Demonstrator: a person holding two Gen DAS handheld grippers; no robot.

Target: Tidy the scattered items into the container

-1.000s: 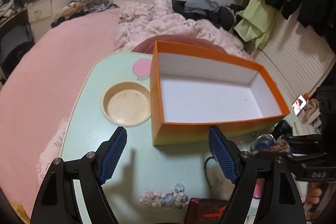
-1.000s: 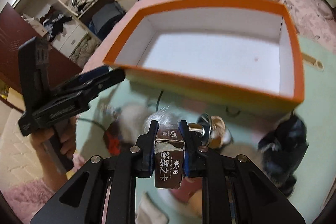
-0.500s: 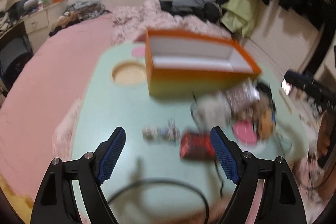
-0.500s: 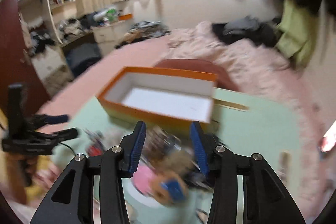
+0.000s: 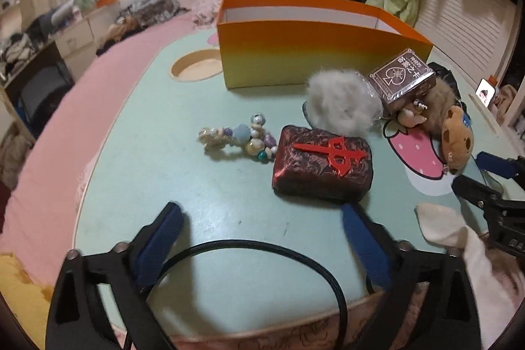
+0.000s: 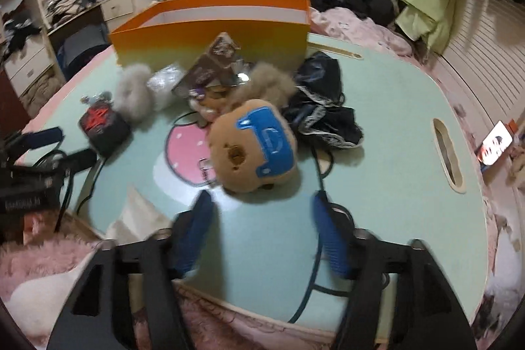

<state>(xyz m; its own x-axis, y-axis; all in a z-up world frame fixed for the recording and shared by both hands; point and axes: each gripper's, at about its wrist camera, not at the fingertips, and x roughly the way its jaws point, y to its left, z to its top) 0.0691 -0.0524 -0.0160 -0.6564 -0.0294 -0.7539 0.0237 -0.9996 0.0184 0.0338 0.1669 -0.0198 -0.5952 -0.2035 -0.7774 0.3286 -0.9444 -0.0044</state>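
Plush just beyond right hand-held gripper, apart

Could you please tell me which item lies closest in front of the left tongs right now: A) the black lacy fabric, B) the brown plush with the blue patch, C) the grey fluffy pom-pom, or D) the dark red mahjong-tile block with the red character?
D: in the left wrist view the dark red mahjong-tile block sits on the green table just beyond the open left tongs, nearer than anything else.
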